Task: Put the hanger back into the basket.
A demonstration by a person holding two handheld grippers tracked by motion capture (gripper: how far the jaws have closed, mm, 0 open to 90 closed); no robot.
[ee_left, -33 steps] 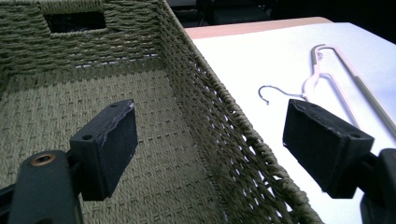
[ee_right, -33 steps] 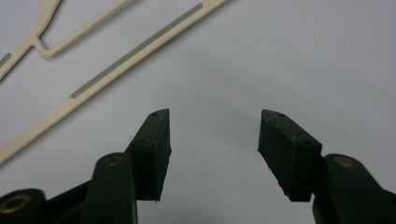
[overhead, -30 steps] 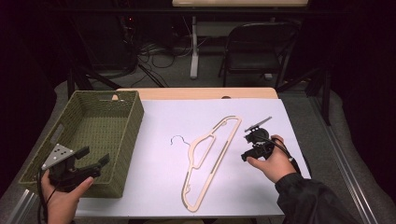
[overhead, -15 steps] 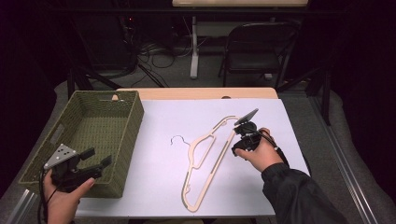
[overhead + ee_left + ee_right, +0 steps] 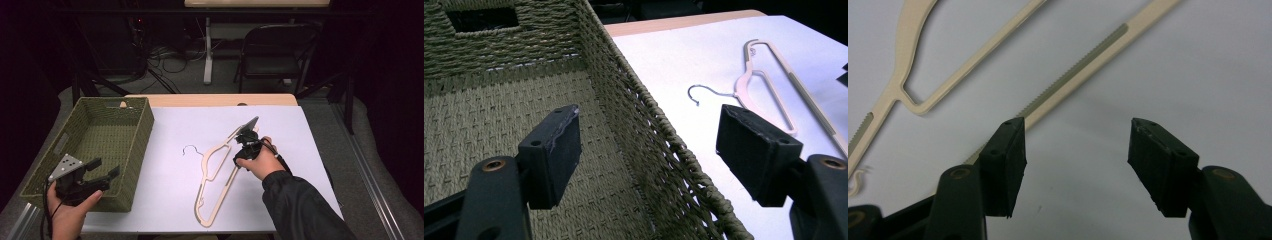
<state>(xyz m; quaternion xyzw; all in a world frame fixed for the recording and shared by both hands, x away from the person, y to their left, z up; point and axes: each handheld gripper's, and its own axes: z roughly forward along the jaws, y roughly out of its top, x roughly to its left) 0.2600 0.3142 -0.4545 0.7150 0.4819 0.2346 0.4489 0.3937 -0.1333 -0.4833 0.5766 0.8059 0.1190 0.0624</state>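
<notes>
White tabletop [image 5: 170, 175] holds one hanger [image 5: 218, 170] and one basket [image 5: 131, 145]; both grippers, left [image 5: 106, 170] and right [image 5: 1075, 150], gape apart.

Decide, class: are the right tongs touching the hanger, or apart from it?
Cannot tell. In the right gripper view the open right tongs hold nothing, but one jaw covers part of the hanger bar, hiding any gap or contact.

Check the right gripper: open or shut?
Open. In its own view the right gripper's two jaws stand well apart with bare white table between them, just short of the hanger's bar, gripping nothing.
</notes>
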